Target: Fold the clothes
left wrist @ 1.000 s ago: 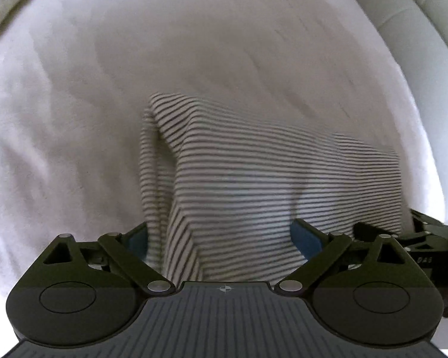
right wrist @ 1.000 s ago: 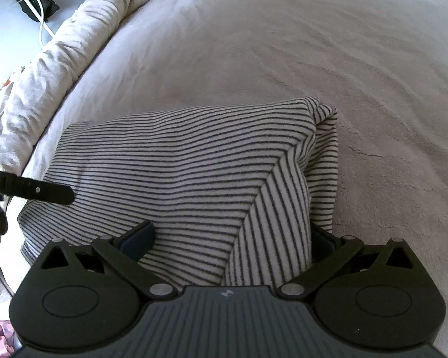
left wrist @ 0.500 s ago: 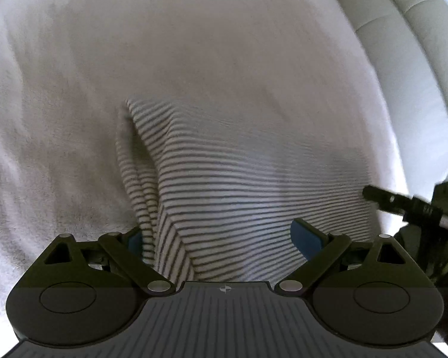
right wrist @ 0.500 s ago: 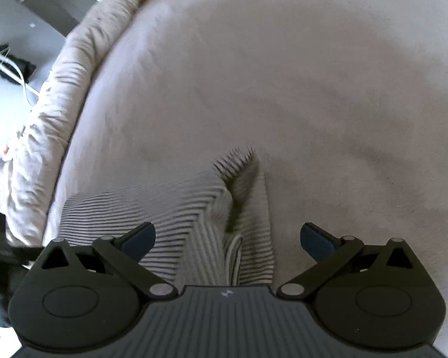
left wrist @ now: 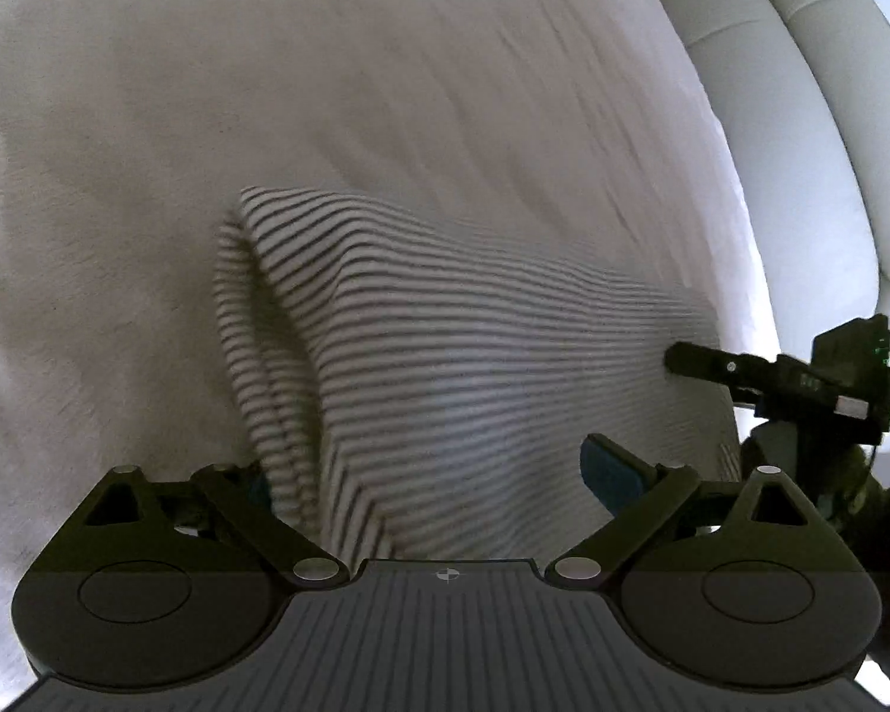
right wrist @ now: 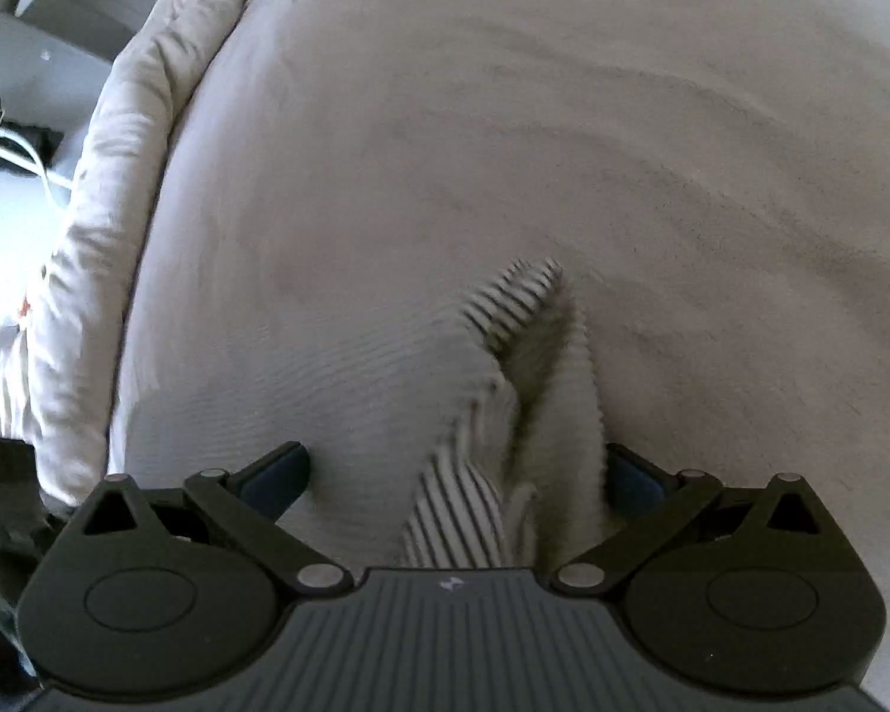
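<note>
In the left wrist view, the pale blanket [left wrist: 118, 273] of the bed fills the left side, bare and softly wrinkled. Right of it lies the striped garment [left wrist: 445, 356], folded into a rough block on the blanket, its left edge showing stacked layers and its far corner standing up in a point. The left tool [left wrist: 427, 480] sits low over the near edge of the garment with its blue-padded fingers [left wrist: 605, 466] spread wide; the cloth runs between them, but neither pad presses it. Farther right, the right tool [left wrist: 688, 356] reaches in from the side, its dark finger touching the garment's right edge. Behind it curves a white padded headboard [left wrist: 801, 136].

In the right wrist view, a rumpled quilt [right wrist: 118, 190] is bunched along the left edge of the bed, with a dark bundle and white cables [right wrist: 6, 142] on the floor beyond. The garment is blurred here, so its folds are hard to read; it seems to rise in a ridge between the spread fingers of the right tool, with one striped corner pointing away. To the right, only the blanket shows.
</note>
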